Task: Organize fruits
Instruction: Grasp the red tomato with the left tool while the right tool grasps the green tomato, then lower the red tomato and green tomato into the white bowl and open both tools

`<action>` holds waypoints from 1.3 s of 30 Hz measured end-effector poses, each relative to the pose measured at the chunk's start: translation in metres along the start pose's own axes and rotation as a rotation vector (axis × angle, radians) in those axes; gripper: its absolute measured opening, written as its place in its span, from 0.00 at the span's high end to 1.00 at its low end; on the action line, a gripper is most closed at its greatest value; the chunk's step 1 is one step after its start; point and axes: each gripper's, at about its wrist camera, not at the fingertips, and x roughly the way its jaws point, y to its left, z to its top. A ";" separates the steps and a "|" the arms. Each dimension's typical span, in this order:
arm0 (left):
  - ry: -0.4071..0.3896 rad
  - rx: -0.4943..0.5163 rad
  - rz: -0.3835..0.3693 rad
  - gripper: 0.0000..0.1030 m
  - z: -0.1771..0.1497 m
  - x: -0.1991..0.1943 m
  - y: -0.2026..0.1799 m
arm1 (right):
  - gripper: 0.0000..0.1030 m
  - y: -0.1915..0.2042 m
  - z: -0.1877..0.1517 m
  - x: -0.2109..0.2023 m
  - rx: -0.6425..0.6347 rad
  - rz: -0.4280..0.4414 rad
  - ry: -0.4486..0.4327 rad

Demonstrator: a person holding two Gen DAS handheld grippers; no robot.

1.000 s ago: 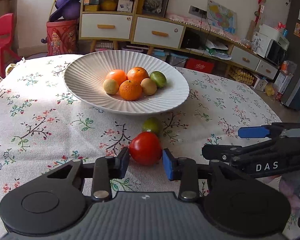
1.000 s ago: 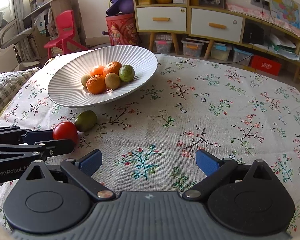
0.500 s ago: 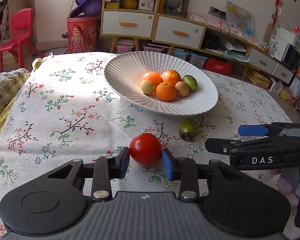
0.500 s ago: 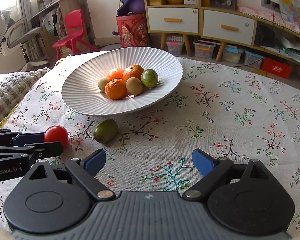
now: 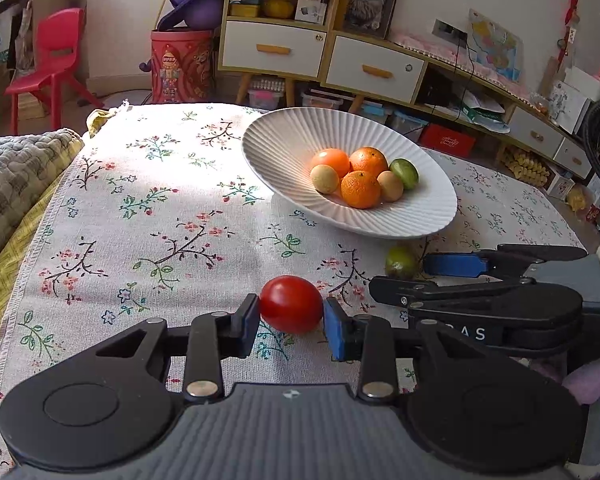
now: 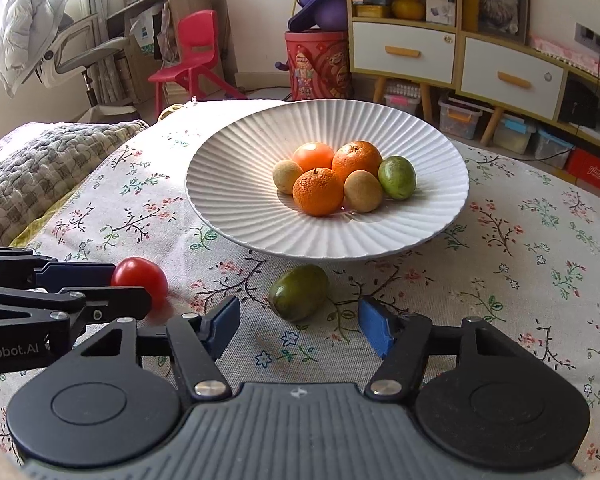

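Observation:
My left gripper (image 5: 291,318) is shut on a red tomato (image 5: 291,304), held low over the flowered tablecloth; it also shows in the right wrist view (image 6: 139,278). My right gripper (image 6: 299,324) is open, its jaws standing just short of a dark green fruit (image 6: 299,292) that lies on the cloth in front of the plate; that fruit also shows in the left wrist view (image 5: 401,263). The white ribbed plate (image 6: 236,200) holds several fruits: oranges (image 6: 318,192), pale round fruits and a green one (image 6: 397,177).
A grey quilted blanket (image 6: 32,172) covers the table's left edge. A red chair (image 6: 198,56), a red drum (image 6: 318,66) and low cabinets (image 6: 456,60) stand beyond the table.
Both grippers have swung left relative to the plate. The right gripper has come up to the dark green fruit, which now lies just ahead of its jaws. The left stays shut on the tomato.

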 end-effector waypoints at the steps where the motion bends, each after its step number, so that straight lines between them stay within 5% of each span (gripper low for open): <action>1: 0.000 0.001 0.000 0.82 0.000 0.001 0.000 | 0.48 0.000 0.000 0.000 -0.001 0.000 -0.001; 6: -0.013 0.013 -0.003 0.81 -0.001 0.002 0.000 | 0.72 0.002 0.001 0.000 -0.007 0.000 -0.004; 24: 0.018 0.002 0.014 0.80 0.001 0.009 0.001 | 0.73 0.002 0.002 -0.018 0.026 0.017 0.036; 39: -0.033 -0.021 -0.033 0.80 0.013 -0.008 -0.004 | 0.73 -0.004 0.004 -0.043 0.075 0.054 0.021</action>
